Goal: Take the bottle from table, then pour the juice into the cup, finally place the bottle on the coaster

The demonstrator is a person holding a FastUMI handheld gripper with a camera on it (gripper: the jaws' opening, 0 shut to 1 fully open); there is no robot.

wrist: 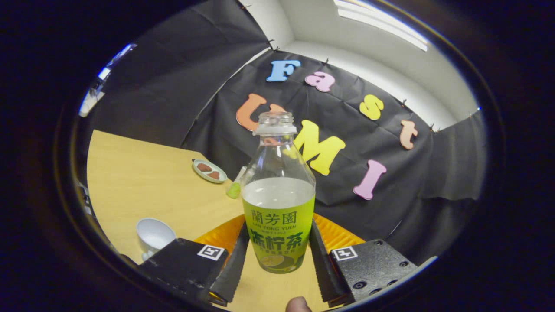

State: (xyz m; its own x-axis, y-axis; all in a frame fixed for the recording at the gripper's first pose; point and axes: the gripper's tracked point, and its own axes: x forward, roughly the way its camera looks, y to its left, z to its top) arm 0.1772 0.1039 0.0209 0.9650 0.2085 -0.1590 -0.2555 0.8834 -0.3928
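A clear plastic bottle (pixel 278 190) with a green label and no cap stands upright between my fingers, partly filled with pale liquid. My gripper (pixel 278 229) is shut on it, with both fingers pressed against the label's sides. I cannot tell whether its base rests on the wooden table (pixel 130 182) or hangs just above it. An orange ribbed coaster (pixel 217 236) lies right behind the bottle, showing on both sides of it. To the left of the fingers a white cup (pixel 151 236) stands on the table.
A small dish (pixel 209 170) with brown pieces sits farther back on the table. Between it and the bottle lies a small green-topped container (pixel 234 188). The black cloth wall closes in behind the table. A person's fingertip (pixel 297 304) shows at the gripper's base.
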